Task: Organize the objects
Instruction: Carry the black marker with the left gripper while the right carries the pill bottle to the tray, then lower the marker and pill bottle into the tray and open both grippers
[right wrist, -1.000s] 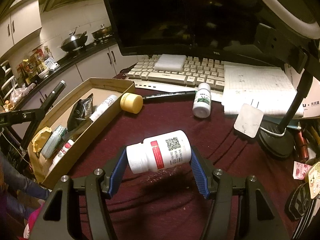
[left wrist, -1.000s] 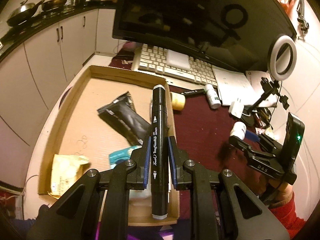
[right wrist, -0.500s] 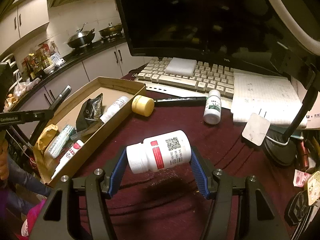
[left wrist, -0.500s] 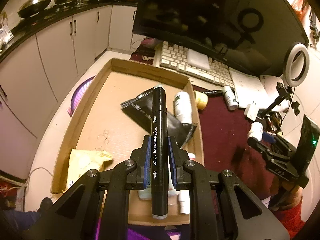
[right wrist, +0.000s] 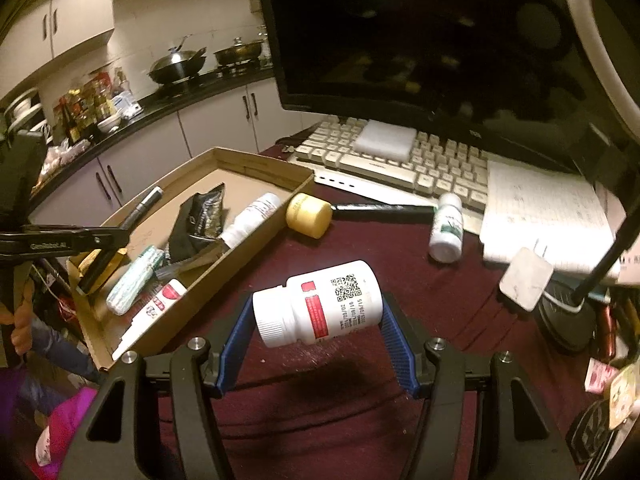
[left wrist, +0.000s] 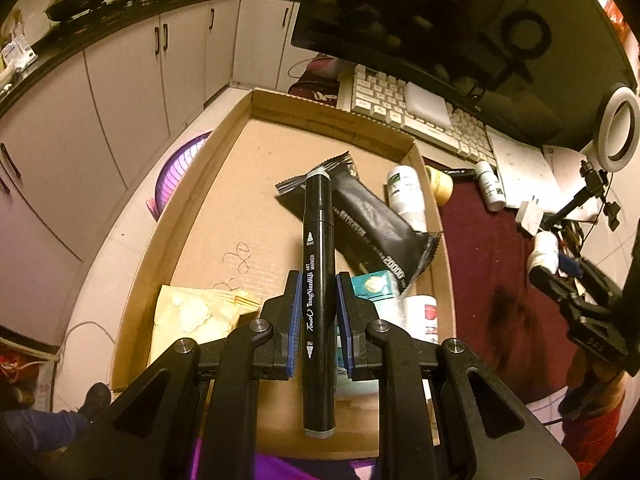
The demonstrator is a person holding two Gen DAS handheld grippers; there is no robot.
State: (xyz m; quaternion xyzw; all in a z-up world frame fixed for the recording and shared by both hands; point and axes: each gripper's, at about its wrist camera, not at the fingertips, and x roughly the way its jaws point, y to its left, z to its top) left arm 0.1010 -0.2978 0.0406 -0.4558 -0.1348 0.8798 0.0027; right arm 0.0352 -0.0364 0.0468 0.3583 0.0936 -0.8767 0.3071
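Note:
My left gripper point(left wrist: 319, 300) is shut on a black art marker point(left wrist: 318, 264) and holds it lengthwise above the cardboard tray point(left wrist: 224, 160). The tray point(right wrist: 256, 168) holds a black packet point(left wrist: 372, 224), a white bottle point(left wrist: 404, 192), a yellow bag point(left wrist: 192, 316), a teal pack point(left wrist: 376, 284) and a red-labelled tube point(left wrist: 420, 312). My right gripper point(right wrist: 318, 316) is shut on a white pill bottle with a red label point(right wrist: 320, 308), held sideways above the maroon cloth point(right wrist: 360, 400). The left gripper with the marker also shows in the right wrist view point(right wrist: 100, 236).
On the cloth lie a yellow-capped jar point(right wrist: 309, 216), a black pen point(right wrist: 384, 210) and a small white bottle point(right wrist: 446, 228). Behind stand a keyboard point(right wrist: 400, 156), a monitor point(right wrist: 420, 40), a notepad point(right wrist: 548, 216) and a ring-light stand point(right wrist: 568, 312). Kitchen cabinets lie to the left.
My left gripper has moved left and back with the marker, so more of the tray lies under it. My right gripper has shifted slightly towards the tray, still holding the bottle.

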